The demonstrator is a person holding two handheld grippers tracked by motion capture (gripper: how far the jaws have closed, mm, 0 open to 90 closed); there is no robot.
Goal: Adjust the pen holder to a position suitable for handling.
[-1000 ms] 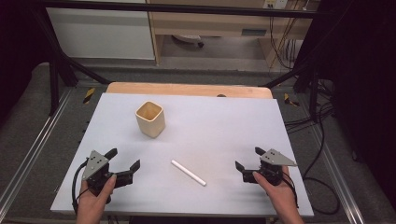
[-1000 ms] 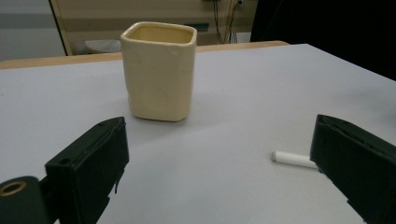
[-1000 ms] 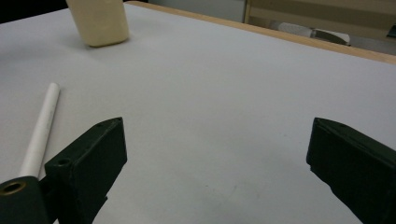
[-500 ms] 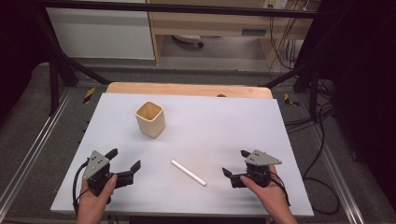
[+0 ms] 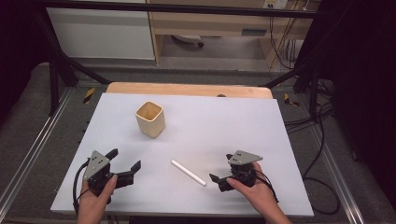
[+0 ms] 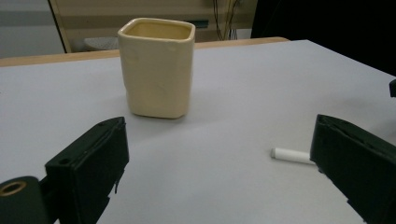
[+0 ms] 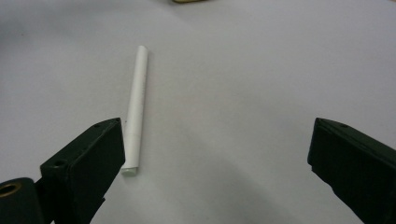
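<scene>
Right gripper view: white stick point(image 7: 135, 108) looks light, rigid, prone to rolling; grip mid-length. Both tongs point(image 5: 223, 173) point(image 5: 124, 162) apart.

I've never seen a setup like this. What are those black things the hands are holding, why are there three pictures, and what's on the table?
A person sits at a white table and holds a hand tool in each hand: a gripper with two black jaws that pinch. The high view looks down from above: the left gripper and the right gripper both stand open and hold nothing. The other two pictures come from small cameras riding on each gripper, looking out between its own jaws. On the table stands a cream square cup, upright, and a white stick lies flat, perhaps chalk. In the right gripper view the stick lies just beside one jaw, so that hand seems about to pick it up.
</scene>
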